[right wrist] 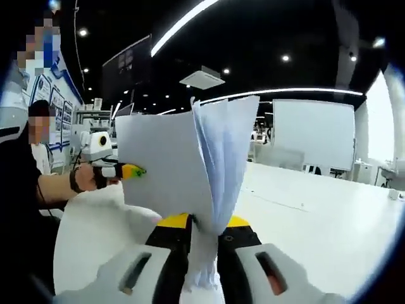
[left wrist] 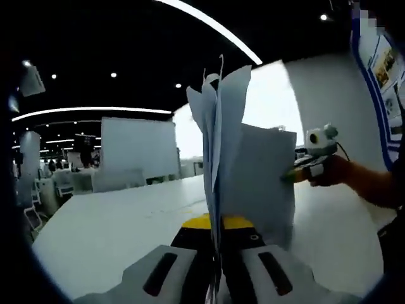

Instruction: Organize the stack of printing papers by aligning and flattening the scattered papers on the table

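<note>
A stack of white printing papers [left wrist: 237, 158] stands upright on edge above the white table [left wrist: 107, 228], its sheets fanned apart at the top. My left gripper [left wrist: 215, 256] is shut on the stack's near edge. My right gripper [left wrist: 299, 173], held in a hand, grips the far edge of the sheets. In the right gripper view the same papers [right wrist: 171, 164] rise from my right gripper [right wrist: 202, 250], shut on them. There the yellow-tipped left gripper [right wrist: 131, 171] pinches the opposite edge over the table [right wrist: 316, 215].
White partition boards [left wrist: 136, 149] stand beyond the table's far side, and another board [right wrist: 313, 130] is at the back. A person's forearm [left wrist: 370, 183] reaches in from the right. Posters [left wrist: 383, 63] hang on a blue-trimmed wall. Chairs [left wrist: 38, 193] sit at the far left.
</note>
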The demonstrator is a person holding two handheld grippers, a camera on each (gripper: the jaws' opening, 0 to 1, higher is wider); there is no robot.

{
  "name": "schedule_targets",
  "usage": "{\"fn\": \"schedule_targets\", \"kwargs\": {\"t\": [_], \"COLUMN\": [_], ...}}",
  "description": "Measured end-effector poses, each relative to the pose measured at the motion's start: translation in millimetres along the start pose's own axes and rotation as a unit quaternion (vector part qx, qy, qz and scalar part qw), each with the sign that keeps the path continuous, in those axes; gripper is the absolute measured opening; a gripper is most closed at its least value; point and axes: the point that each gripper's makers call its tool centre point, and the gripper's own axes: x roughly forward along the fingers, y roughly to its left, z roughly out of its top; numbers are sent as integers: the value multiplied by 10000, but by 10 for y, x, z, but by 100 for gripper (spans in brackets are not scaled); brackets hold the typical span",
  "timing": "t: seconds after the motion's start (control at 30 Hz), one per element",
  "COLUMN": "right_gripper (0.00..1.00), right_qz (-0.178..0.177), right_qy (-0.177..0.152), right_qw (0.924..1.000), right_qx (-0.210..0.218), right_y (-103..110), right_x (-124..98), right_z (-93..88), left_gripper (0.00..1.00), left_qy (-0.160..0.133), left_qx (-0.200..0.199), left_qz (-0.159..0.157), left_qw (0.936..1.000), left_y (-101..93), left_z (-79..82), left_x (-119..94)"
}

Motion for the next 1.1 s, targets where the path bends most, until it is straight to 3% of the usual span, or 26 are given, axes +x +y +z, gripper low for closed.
{"fn": "schedule_targets", "kwargs": {"t": [0.07,0.17,0.33,0.43,0.5,0.67,0.83,0.9,0.97,1.1], "right_gripper": [34,40,57,59,61,71,83,83,83,79], "right_qz": [-290,-480,-622,-607,-714,-767,-863,-884,-767,-106], "right_qy": [-73,-225,-343,-383,-354,-325,-312,-350,-394,-409], "right_qw": [9994,9973,9922,9895,9857,9814,9824,9823,9833,9840], "right_qx": [-148,-510,-1023,-1252,-1487,-1732,-1628,-1611,-1604,-1729], "right_y": [-83,-101,-21,58,69,120,65,46,93,420], "right_x": [-46,-103,-118,-95,-83,-65,-127,-168,-171,-83], "right_z": [95,276,488,556,596,659,666,673,684,661], "left_gripper": [6,6,6,6,6,6,6,6,6,6], "left_qy": [-131,-390,-527,-494,-430,-400,-357,-356,-354,-373], "left_qx": [138,458,998,1542,1854,2187,2316,2276,2271,2317], "left_qz": [85,241,460,565,581,554,613,652,665,612], "left_qw": [9998,9979,9925,9852,9800,9734,9702,9709,9709,9701], "left_y": [22,50,51,16,-17,-101,-61,-30,-26,-79], "left_z": [102,285,447,518,534,568,577,578,577,584], "left_x": [-35,-88,-138,-149,-146,-149,-160,-170,-173,-137]}}
